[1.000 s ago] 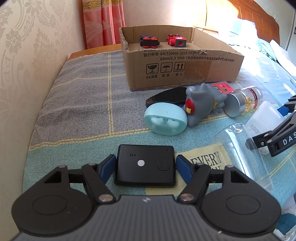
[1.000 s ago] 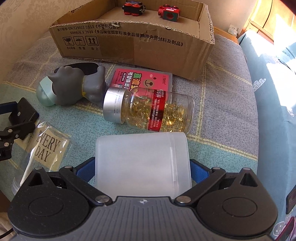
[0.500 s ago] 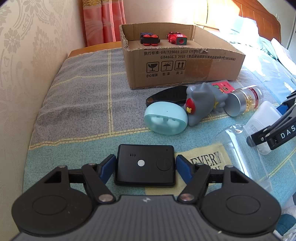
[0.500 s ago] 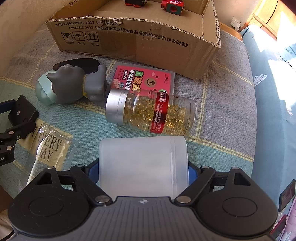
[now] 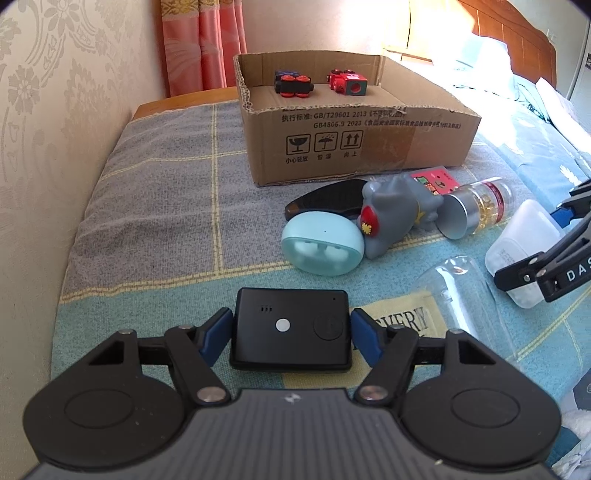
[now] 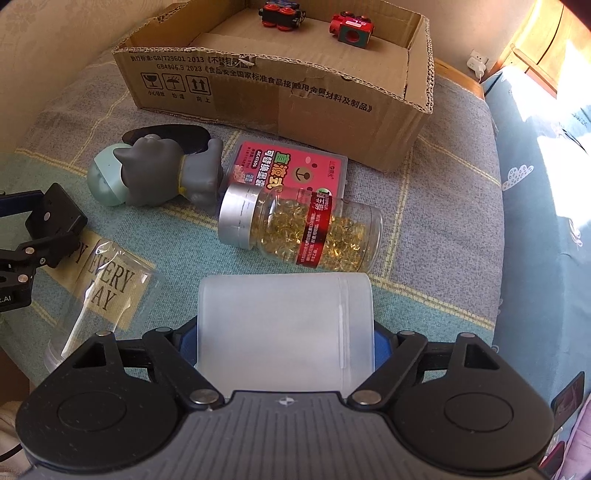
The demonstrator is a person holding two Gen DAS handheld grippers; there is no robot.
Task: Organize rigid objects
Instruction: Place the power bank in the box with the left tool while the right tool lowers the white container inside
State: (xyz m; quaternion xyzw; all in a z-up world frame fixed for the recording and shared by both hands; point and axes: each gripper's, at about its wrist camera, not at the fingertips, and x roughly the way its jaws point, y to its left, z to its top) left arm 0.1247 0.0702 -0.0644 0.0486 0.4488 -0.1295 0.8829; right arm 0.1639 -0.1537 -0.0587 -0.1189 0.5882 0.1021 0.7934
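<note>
Frosted container (image 6: 284, 317) on the bed (image 6: 443, 206), clamped by right tongs (image 6: 284, 341) just closing; black device (image 5: 291, 339) clenched in left tongs (image 5: 291, 326). Grasping step; next, likely lifting both into the cardboard box (image 6: 332, 110).

The cardboard box (image 6: 280, 88) stands at the back with two toy blocks (image 6: 282, 14) in it, the flat packet (image 6: 291, 170) just before it, and the capsule bottle (image 6: 299, 232) lies between packet and frosted container (image 6: 284, 328).
</note>
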